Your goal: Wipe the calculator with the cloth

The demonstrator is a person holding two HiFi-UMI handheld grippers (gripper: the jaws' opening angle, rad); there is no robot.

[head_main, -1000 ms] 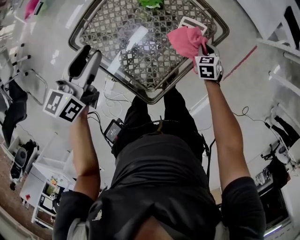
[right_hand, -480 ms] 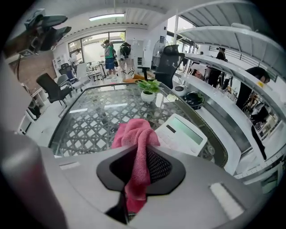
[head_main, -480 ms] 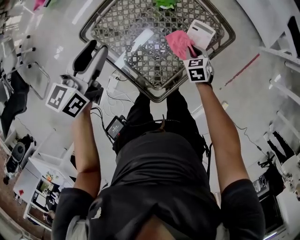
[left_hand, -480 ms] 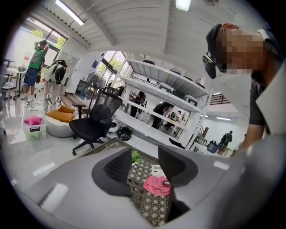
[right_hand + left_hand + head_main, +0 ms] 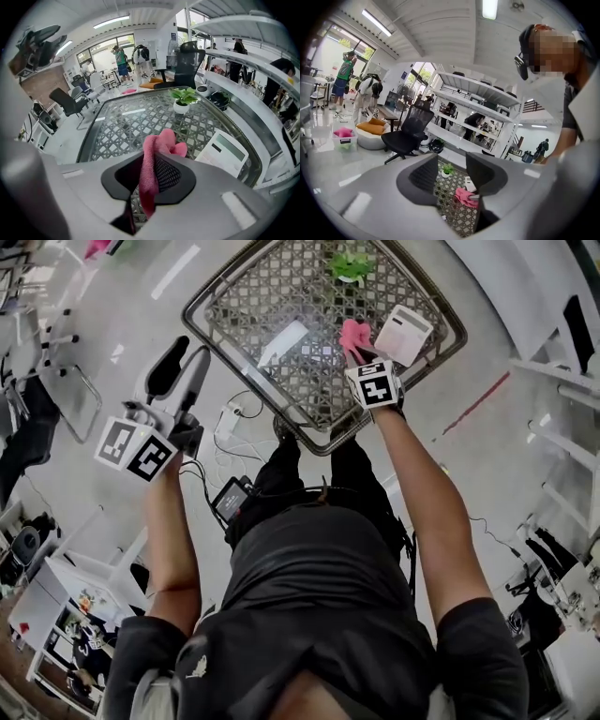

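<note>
A white calculator (image 5: 405,334) lies near the right rim of a round glass table with a lattice pattern (image 5: 272,296). My right gripper (image 5: 358,354) hangs over the table just left of the calculator, shut on a pink cloth (image 5: 354,337). In the right gripper view the cloth (image 5: 151,161) stands pinched upright between the jaws of the gripper (image 5: 149,172), with the calculator (image 5: 225,151) to its right. My left gripper (image 5: 186,351) is held off the table's left side, open and empty. Between its jaws (image 5: 452,174) the left gripper view shows the cloth (image 5: 464,197) far off.
A small potted plant (image 5: 351,263) stands at the table's far edge, also visible in the right gripper view (image 5: 183,99). Cables and a small device (image 5: 230,498) lie on the floor by the person's legs. A black office chair (image 5: 410,133) and white shelves stand beyond.
My right gripper has carried the cloth leftward, from in front of the calculator to its left side. The left gripper has shifted a little and stays open.
</note>
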